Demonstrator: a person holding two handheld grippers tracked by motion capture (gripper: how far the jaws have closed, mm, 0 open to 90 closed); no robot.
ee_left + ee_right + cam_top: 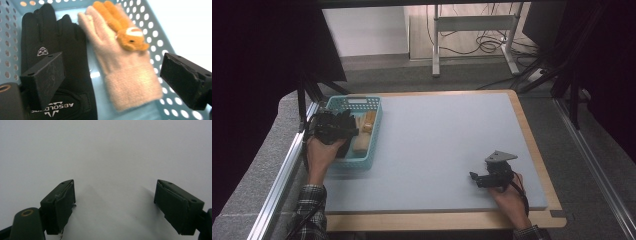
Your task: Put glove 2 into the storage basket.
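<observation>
1. Left gripper (112, 75) hovering over the blue basket (160, 42) at the table's left edge — jaws spread wide, nothing pinched between them.
2. Beige glove (125, 67) lying flat on the basket floor between the jaws, clear of both pads, an orange plush animal (125, 30) across its fingers.
3. Black glove (62, 50) just beside it, partly under the left jaw.
4. Right gripper (115, 205) low over the bare grey mat (107, 150) — jaws wide, empty.
</observation>
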